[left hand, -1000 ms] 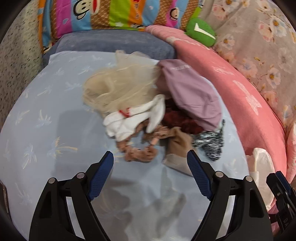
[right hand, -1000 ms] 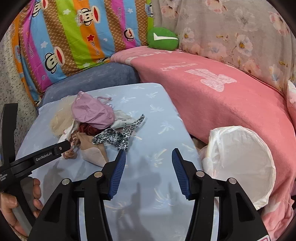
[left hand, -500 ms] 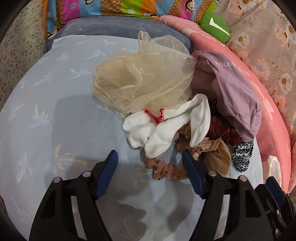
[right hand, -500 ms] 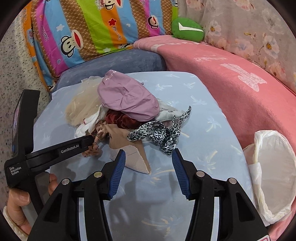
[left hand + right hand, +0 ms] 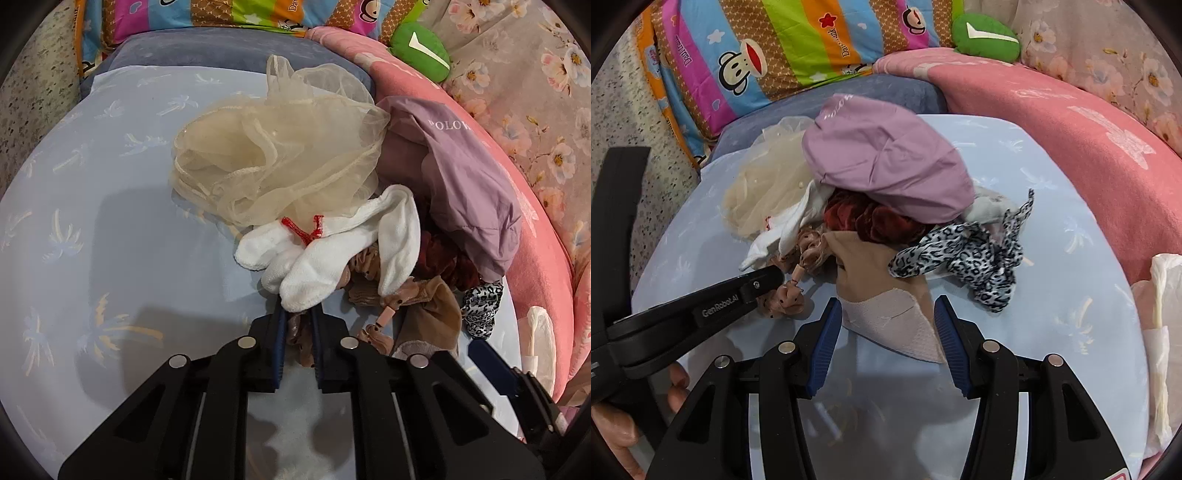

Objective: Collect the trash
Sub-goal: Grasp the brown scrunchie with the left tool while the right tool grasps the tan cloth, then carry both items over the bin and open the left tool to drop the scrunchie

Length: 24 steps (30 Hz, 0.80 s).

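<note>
Pale blue bedding (image 5: 110, 206) carries the rag pile. Your left gripper (image 5: 298, 325) has just clamped onto the dotted brown scrunchie (image 5: 783, 299) (first pick secured). Your right gripper (image 5: 888, 332) has lowered, jaws half open, straddling the beige stocking (image 5: 886, 295) untouched.

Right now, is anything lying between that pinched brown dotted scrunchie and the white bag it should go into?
Yes. The tan stocking and leopard-print cloth lie on the blue sheet between the scrunchie, pinched by the left gripper, and the white bag at the sheet's right edge.
</note>
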Motion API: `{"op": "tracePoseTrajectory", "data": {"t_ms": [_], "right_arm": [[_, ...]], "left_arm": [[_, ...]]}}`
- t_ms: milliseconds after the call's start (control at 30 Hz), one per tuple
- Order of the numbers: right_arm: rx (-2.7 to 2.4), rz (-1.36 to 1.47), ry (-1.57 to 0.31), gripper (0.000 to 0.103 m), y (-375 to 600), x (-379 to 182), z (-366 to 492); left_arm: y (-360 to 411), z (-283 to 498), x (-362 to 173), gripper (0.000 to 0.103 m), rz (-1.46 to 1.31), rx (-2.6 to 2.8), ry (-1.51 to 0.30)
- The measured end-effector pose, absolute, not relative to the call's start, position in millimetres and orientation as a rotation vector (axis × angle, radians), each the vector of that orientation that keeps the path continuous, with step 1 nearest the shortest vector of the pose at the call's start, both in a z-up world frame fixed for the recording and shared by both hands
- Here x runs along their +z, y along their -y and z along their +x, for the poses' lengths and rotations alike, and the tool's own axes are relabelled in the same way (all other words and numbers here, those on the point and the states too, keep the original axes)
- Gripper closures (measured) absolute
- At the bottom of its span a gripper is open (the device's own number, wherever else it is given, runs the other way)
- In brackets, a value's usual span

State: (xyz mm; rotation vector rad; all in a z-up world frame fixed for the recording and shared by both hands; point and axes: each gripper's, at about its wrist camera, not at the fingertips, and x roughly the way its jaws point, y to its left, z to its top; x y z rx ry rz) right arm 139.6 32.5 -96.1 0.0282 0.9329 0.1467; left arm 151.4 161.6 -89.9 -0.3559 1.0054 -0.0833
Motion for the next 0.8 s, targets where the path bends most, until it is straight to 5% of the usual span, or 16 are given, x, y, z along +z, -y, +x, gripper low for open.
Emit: {"op": "tracePoseTrajectory", "data": {"t_ms": [200, 800], "right_arm": [[0.160, 0.038, -0.955, 0.096, -30.8, -101.6, 136.2], [0.173, 0.108, -0.805, 0.099, 1.0, -38.2, 75.1]], "left_arm": [[-160.1, 140.5, -85.4, 0.092, -0.354, -0.096, -0.998], [-135.9, 106.7, -38.5, 0.094, -0.329, -0.153, -0.914]]}}
